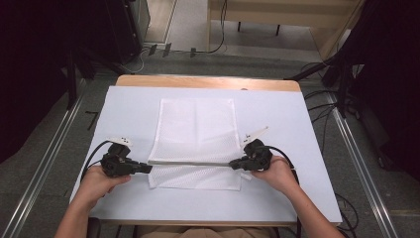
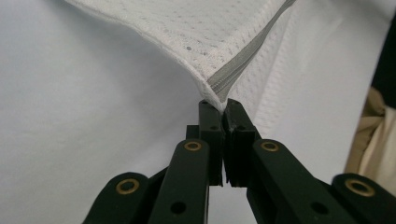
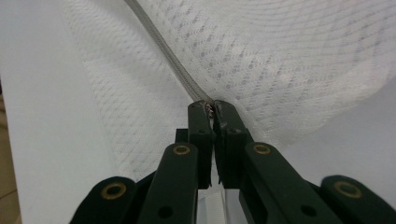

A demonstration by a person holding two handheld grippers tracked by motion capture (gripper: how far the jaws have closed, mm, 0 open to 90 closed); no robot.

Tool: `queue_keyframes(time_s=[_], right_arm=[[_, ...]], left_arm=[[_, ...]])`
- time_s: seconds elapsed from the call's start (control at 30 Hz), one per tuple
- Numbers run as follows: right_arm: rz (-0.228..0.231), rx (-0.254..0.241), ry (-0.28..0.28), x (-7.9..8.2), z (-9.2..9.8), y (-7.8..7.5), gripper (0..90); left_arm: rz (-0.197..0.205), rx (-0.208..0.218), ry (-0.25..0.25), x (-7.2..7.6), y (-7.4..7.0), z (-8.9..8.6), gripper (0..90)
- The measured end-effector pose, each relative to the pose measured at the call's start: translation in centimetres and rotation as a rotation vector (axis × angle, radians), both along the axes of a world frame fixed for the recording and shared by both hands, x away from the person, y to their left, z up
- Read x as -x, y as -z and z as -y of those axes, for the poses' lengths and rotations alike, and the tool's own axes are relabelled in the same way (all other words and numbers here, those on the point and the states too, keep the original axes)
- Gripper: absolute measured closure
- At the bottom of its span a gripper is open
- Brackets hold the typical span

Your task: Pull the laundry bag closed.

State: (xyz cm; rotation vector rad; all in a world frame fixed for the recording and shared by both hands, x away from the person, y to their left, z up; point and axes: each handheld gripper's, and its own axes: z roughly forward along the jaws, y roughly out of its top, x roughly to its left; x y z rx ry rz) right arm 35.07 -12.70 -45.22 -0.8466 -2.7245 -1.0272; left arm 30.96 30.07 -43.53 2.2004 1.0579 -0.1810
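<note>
A white mesh bag (image 1: 196, 130) lies flat in the middle of the white table (image 1: 129, 106), its grey zipper (image 1: 190, 162) running across near the front edge. My left gripper (image 1: 148, 168) is shut on the zipper's left end, where the mesh corner (image 2: 219, 95) is pinched between the jaws. My right gripper (image 1: 233, 164) is shut on the zipper's right end (image 3: 211, 106). The zipper edge (image 3: 163, 51) is held taut and lifted slightly between the two grippers, with the mesh (image 2: 201, 32) draping away from it.
A small white tag (image 1: 256, 133) lies just beyond the right gripper. A wooden strip (image 1: 208, 82) edges the table's far side. Cables (image 1: 322, 106) and dark stands crowd the floor to the right and left.
</note>
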Motion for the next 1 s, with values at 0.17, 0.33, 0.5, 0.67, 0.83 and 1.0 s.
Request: queue_keyframes(time_s=[0.17,0.33,0.5,0.67,0.83,1.0], right_arm=[[0.043,0.004,-0.03,0.5,-0.7,-0.1,80.2],[0.075,-0.022,0.008,0.4,-0.5,-0.3,67.2],[0.107,-0.074,0.064,0.0,0.3,-0.6,56.0],[0.159,-0.098,0.143,-0.4,1.3,-0.8,43.7],[0.194,-0.106,0.235,-0.8,3.0,-1.1,39.5],[0.226,-0.107,0.284,-0.8,4.6,-1.3,36.4]], left_arm=[[-0.006,-0.005,0.002,-0.1,0.4,0.0,78.9],[0.039,0.017,-0.012,-0.1,0.1,0.0,60.4],[0.097,0.038,-0.06,-0.1,-0.3,-0.1,47.1],[0.161,0.027,-0.119,-0.3,-0.6,-0.8,39.3],[0.189,0.029,-0.183,-0.4,-0.8,-1.6,35.6],[0.215,0.015,-0.233,-0.4,-1.0,-2.1,33.9]])
